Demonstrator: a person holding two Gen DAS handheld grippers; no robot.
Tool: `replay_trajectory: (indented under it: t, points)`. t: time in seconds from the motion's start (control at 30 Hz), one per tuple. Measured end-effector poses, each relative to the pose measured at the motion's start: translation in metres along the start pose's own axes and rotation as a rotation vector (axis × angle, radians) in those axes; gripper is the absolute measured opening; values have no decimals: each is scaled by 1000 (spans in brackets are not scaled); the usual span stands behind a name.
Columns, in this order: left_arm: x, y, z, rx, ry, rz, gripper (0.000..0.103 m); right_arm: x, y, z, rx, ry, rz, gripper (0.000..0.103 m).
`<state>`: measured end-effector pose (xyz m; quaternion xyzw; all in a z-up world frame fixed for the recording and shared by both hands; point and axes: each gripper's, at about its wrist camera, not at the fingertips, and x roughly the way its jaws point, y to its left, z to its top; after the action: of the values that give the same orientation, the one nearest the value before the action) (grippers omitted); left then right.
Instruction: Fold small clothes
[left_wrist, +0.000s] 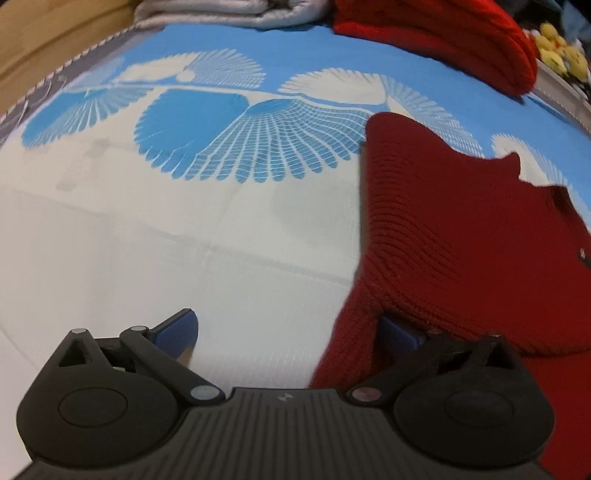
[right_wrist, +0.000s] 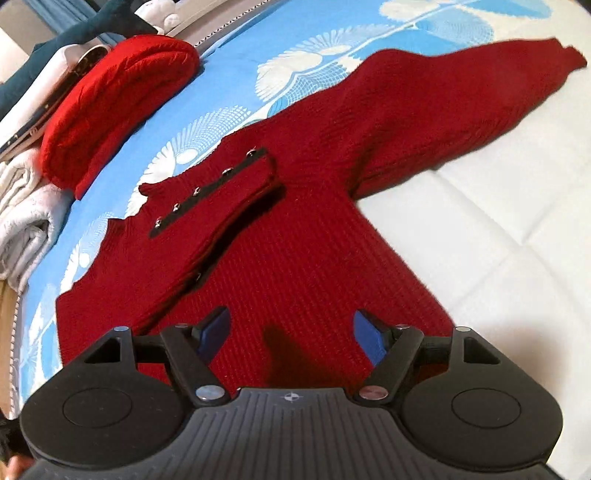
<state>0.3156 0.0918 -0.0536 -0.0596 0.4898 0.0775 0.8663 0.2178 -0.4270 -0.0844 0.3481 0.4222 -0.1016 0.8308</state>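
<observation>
Lying spread mid-frame on the bed (right_wrist: 498, 229), dark red sweater (right_wrist: 295, 258) looks soft, thick, floppy; take it at a sleeve cuff or hem. Right gripper (right_wrist: 291, 332) hovers over its body, jaws wide, empty. Left gripper (left_wrist: 288, 332) jaws wide too, knit draped against one pad, nothing pinched.

left claw (left_wrist: 288, 332): black ribbed body | blue pads | silver pivots | right claw (right_wrist: 291, 332): same

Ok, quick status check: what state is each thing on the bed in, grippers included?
Dark red sweater: spread flat, one sleeve folded across the chest, the other stretched out.
Bright red garment: folded, set aside.
White clothes: folded, stacked at the edge.
Left gripper: open, at the sweater's edge.
Right gripper: open, over the sweater.
</observation>
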Motion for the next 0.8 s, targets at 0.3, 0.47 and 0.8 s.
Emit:
replay_trajectory:
  t: [0.3,0.47,0.8]
  points:
    - [-54,12,-4,-14,-111,-23,103,-52,-94,77,324,-285,-2,80]
    - [-58,18,-1,-31,-114,-21,103,-49,-159,103,601,-345,-27,81]
    - [-47,23,1,-16,-99,9,103,-9,-178,129,603,-412,-93,82]
